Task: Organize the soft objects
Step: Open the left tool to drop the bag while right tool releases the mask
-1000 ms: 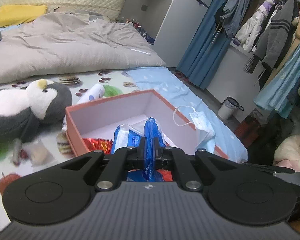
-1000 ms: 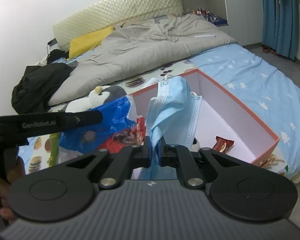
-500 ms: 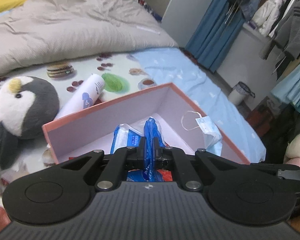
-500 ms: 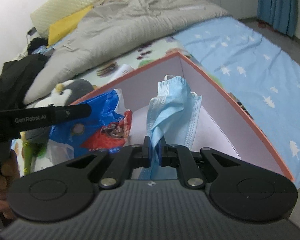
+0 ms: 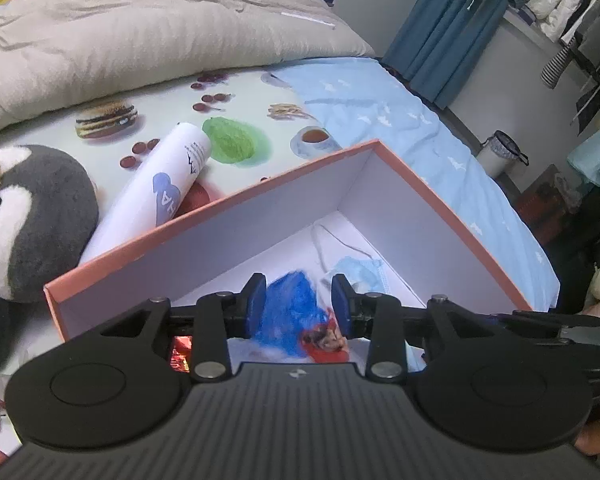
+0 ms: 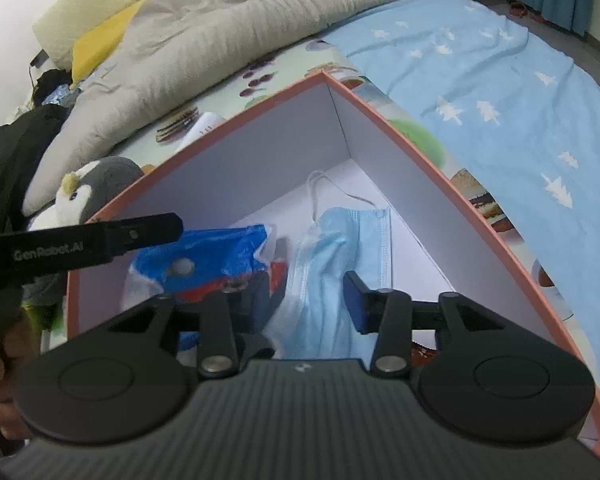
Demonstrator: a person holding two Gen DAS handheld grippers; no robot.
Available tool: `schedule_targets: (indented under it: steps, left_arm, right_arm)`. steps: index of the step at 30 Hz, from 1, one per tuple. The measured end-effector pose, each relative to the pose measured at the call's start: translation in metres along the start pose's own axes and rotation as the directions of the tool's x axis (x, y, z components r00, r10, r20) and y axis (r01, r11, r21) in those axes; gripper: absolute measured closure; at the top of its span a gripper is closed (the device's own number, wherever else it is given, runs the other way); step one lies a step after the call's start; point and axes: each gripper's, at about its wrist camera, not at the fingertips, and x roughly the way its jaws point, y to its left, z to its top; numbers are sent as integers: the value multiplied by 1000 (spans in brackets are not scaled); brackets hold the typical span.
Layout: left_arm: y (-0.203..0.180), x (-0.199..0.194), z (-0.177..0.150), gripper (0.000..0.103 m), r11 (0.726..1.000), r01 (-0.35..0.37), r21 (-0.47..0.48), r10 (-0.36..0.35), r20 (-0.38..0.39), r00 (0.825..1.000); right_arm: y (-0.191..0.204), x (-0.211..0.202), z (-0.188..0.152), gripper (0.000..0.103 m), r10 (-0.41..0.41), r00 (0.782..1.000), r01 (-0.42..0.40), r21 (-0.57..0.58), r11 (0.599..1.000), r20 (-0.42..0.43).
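A salmon-rimmed box [image 5: 440, 196] with white walls sits on the bed; it also shows in the right wrist view [image 6: 420, 148]. My left gripper [image 5: 299, 304] is open over the box, and a blue and red plastic bag [image 5: 292, 312] lies between its fingers. My right gripper [image 6: 312, 304] is open over the box too, with a light blue face mask [image 6: 340, 248] lying loose on the box floor beneath it. The bag [image 6: 204, 252] lies left of the mask. The mask [image 5: 360, 270] shows just beyond the bag in the left wrist view.
A grey and white penguin plush [image 5: 24, 208] lies left of the box, with a white tube [image 5: 156, 196] between them. A grey duvet [image 5: 140, 32] covers the bed's far half. A small bin [image 5: 496, 152] and hanging clothes stand at right.
Both grippers have lowered over the box and opened. The bag and the mask have been let go and now lie inside the box.
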Motion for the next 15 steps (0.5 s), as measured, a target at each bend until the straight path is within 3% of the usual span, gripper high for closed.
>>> schedule_targets:
  steps: [7,15]
  left_arm:
    - [-6,-38,-9,61,1000,1,14,-1,40,999]
    - [-16,-107,-42,61,1000,-14,18,11,113,994]
  right_arm:
    - [9,-26,-6,60,13,999,-13,-5,1000,38]
    - [30,-79,-33,60,33,993,-29,-32,999,114]
